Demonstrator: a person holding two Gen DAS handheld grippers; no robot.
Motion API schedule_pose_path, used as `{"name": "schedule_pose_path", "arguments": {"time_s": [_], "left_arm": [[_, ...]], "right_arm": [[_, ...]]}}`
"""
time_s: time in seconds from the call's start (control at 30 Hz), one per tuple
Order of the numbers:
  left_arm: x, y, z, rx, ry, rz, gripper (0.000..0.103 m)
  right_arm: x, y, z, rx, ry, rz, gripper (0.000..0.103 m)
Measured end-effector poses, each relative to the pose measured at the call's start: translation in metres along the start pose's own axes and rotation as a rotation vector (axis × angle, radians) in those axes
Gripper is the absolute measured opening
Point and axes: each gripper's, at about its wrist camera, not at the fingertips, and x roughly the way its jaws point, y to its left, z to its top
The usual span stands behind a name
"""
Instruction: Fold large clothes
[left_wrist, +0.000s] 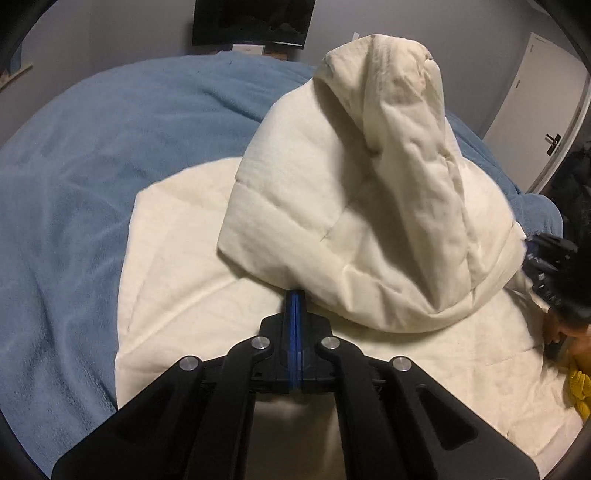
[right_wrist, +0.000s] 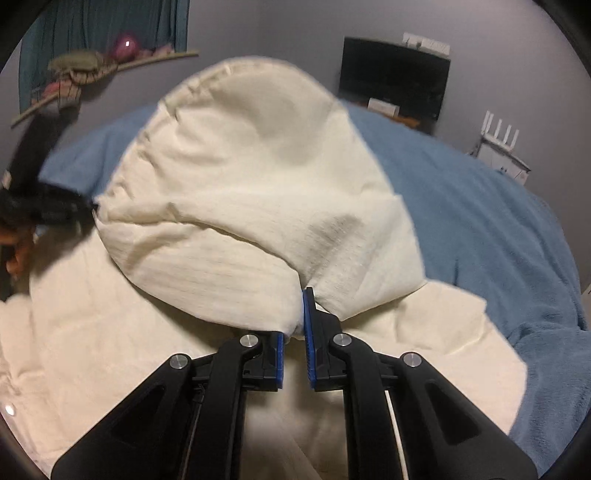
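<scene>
Blue fleece blanket (left_wrist: 92, 177) covers the bed and carries the task's thing, a large cream quilted garment (left_wrist: 207, 280) spread flat across it, with one part raised into a peaked fold (left_wrist: 351, 206) above the rest. Left tool (left_wrist: 294, 295) is clenched, its blue pads pressed flat together at the lower edge of the raised fold; whether cloth is pinched between them cannot be told. Right tool (right_wrist: 301, 314) grasps a bunched edge of the same garment, the cloth gathered between its blue pads. Judged from this, the step in hand is carrying the lifted part over the flat layer; doing it well calls for keeping both tools level with each other, holding the edge taut so the fold line stays straight, and lowering it onto the flat cloth before letting go. No brand, label or legible writing shows in either view.
</scene>
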Motion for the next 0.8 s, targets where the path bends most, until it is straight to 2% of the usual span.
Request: {"name": "schedule_pose_path", "arguments": {"time_s": [0.03,0.1,0.17,0.2,0.27,0.37,0.53,0.57,0.63,0.67,0.73,0.8], "left_arm": [[-0.006,-0.002,-0.005,0.004,-0.003,-0.004,0.011],[-0.016,-0.008,-0.009,0.020,-0.015,-0.009,0.045],[-0.027,-0.014,-0.012,0.047,-0.039,-0.007,0.060],[-0.034,-0.018,-0.013,0.059,-0.057,-0.011,0.064],[-0.047,-0.027,-0.013,0.078,-0.100,-0.020,0.064],[-0.052,-0.040,-0.005,0.094,-0.131,-0.078,0.065],[-0.036,-0.049,0.034,0.071,-0.109,-0.159,0.065],[-0.031,-0.045,0.039,0.053,-0.095,-0.179,0.063],[-0.014,-0.036,0.042,-0.032,-0.032,-0.324,0.018],[-0.004,-0.029,0.044,-0.053,-0.013,-0.346,0.012],[0.002,-0.018,0.037,-0.074,-0.012,-0.334,0.012],[0.006,-0.012,0.031,-0.058,-0.016,-0.287,0.012]], "right_arm": [[0.004,0.000,-0.001,-0.003,0.015,-0.004,0.007],[0.012,-0.001,-0.002,-0.001,0.044,-0.025,0.008],[0.015,-0.004,-0.002,0.009,0.051,-0.030,0.008],[0.017,-0.006,-0.002,0.013,0.049,-0.028,0.008],[0.017,-0.007,-0.001,0.016,0.044,-0.024,0.008],[0.013,-0.005,-0.003,0.007,0.036,-0.033,0.008],[0.011,0.000,-0.006,0.002,0.032,-0.040,0.008],[0.009,0.001,-0.007,0.002,0.029,-0.040,0.008],[0.007,0.001,-0.008,0.004,0.021,-0.037,0.008],[0.004,0.003,-0.009,0.006,0.014,-0.033,0.010],[-0.002,0.003,-0.009,0.007,0.002,0.005,0.017],[-0.010,0.004,-0.009,0.004,-0.001,0.074,0.030]]}}
